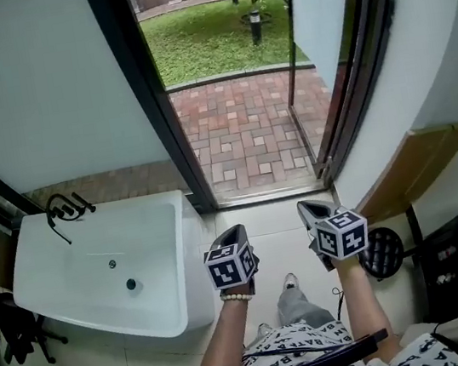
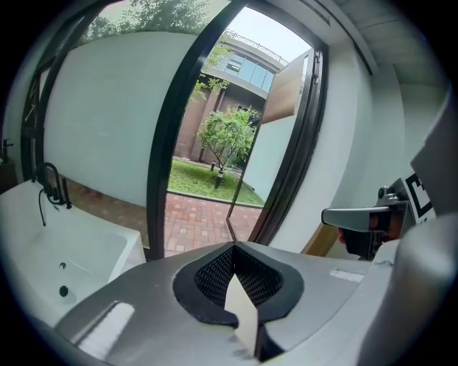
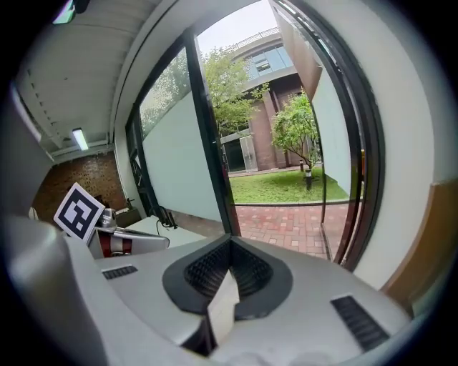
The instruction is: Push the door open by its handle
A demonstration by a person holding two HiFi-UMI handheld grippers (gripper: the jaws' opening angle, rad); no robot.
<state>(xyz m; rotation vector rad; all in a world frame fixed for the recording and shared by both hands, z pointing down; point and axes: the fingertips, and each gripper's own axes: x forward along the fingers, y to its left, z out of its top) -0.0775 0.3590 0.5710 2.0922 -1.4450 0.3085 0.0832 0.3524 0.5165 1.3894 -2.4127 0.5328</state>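
Left gripper (image 1: 235,232) and right gripper (image 1: 308,207), low centre, have jaws pressed together on nothing. The door (image 1: 319,8) stands swung outward at upper right; its handle cannot be made out. A further push probably suits the nearer right gripper, used as a blunt tip.

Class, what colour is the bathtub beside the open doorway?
The bathtub is white. The head view shows it best.
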